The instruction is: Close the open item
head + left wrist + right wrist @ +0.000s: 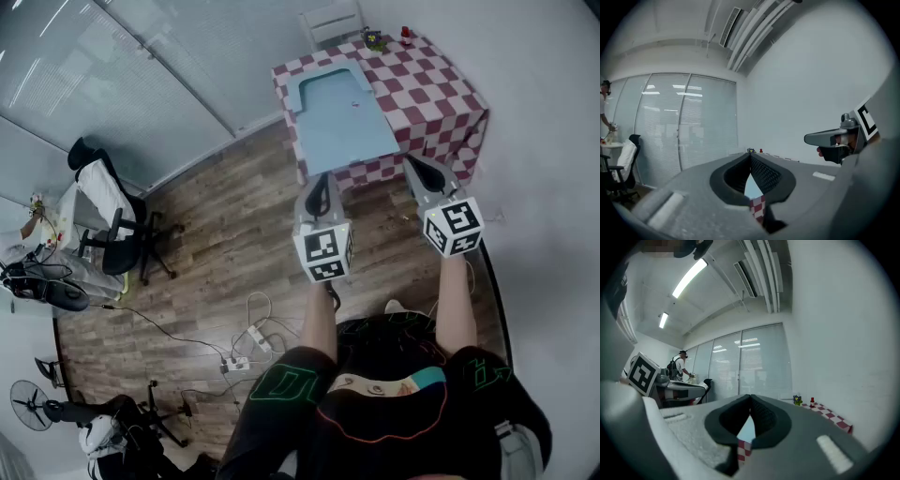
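A light blue flat item [342, 112] lies on the table with the red-and-white checked cloth [441, 98]; it has a raised rim at its far end and overhangs the table's near edge. My left gripper [319, 184] is shut and empty, held in the air just short of that near edge. To its right, my right gripper [418, 170] is also shut and empty, at about the same height. In the left gripper view the jaws [750, 154] meet, with a slice of blue and checked cloth showing below. The right gripper view shows the same closed jaws [750, 399].
A small blue-yellow toy [374, 39] and a red object [406, 36] stand at the table's far edge, with a white chair [330, 23] behind. On the wooden floor to the left are an office chair [117, 220], cables with a power strip [246, 352] and a fan [28, 405]. A person [679, 364] stands far off.
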Motion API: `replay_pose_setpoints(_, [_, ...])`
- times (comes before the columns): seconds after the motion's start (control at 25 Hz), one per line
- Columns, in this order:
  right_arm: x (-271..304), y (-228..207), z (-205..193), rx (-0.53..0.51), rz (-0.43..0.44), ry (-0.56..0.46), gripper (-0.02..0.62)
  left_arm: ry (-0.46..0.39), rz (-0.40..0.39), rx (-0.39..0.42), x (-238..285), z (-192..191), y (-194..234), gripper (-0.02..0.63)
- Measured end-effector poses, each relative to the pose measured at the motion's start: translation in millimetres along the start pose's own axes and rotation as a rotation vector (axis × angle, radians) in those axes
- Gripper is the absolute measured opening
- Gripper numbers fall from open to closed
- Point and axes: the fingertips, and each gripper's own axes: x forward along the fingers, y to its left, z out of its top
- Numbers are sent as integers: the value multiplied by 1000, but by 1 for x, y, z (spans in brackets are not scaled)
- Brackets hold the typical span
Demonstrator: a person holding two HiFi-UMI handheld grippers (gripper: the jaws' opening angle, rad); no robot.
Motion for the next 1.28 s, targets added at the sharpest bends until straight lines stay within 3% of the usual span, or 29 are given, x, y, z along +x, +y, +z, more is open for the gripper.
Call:
replay_pose_setpoints(0.24, [-4, -20, 6, -31, 29, -1, 3, -11, 1, -4, 17, 7, -20, 8])
replay_pose_setpoints(0.48, [-5, -44, 10, -46, -1, -22, 3, -25, 13, 9, 33, 16, -28, 8])
replay_pose_setpoints(0.88, [9, -59, -18, 30, 24, 15, 3, 72, 41, 33, 43, -16, -22, 8])
replay_pose_setpoints(1.12, [49, -52, -43, 57, 67, 73, 3, 129, 56, 22, 67, -45, 6, 8])
replay_pose_setpoints(1.28, [81, -68, -63, 99, 44, 122, 3, 174, 35, -10, 99, -65, 17, 8])
